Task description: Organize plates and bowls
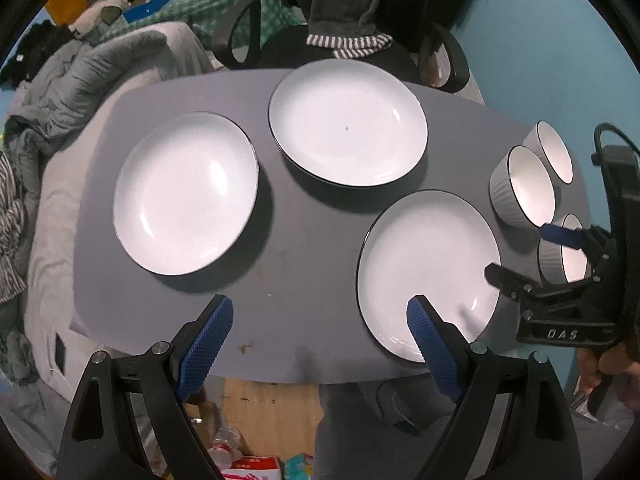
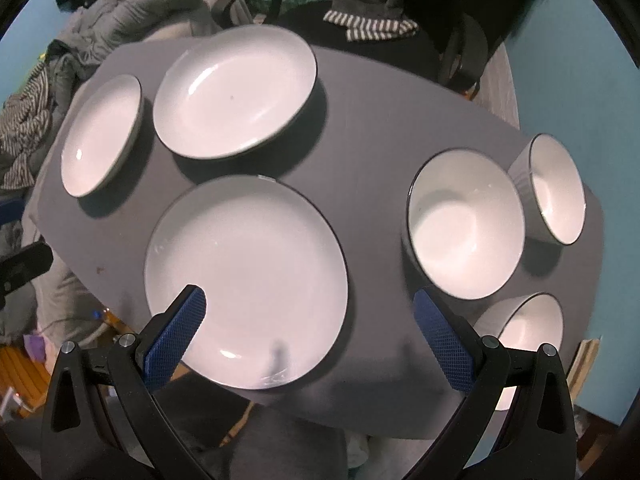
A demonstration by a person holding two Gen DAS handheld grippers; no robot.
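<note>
Three white plates and three white ribbed bowls, all with thin dark rims, sit on the grey bench point(image 1: 304, 248). In the left wrist view the plates spread across the surface: a left plate point(image 1: 186, 194), a far plate point(image 1: 348, 122) and a near plate point(image 1: 426, 268). The bowls cluster at the bench's right end, apart from the plates: a far bowl point(image 1: 554, 152), a middle bowl point(image 1: 524, 186) and a near bowl point(image 1: 568, 256). The only readable writing is "DAS", embossed on the body of the right claw point(image 1: 520, 252), seen from the side in the left wrist view. The person's right hand point(image 1: 604, 364) grips its handle below. The left claw point(image 1: 320, 334) hangs above the bench's near edge, spread wide with nothing held, its right finger overlapping the near plate. The right claw point(image 2: 310, 324) is likewise spread wide and holds nothing, poised over the near plate point(image 2: 246, 280) with the middle bowl point(image 2: 466, 224) just past its right finger.
</note>
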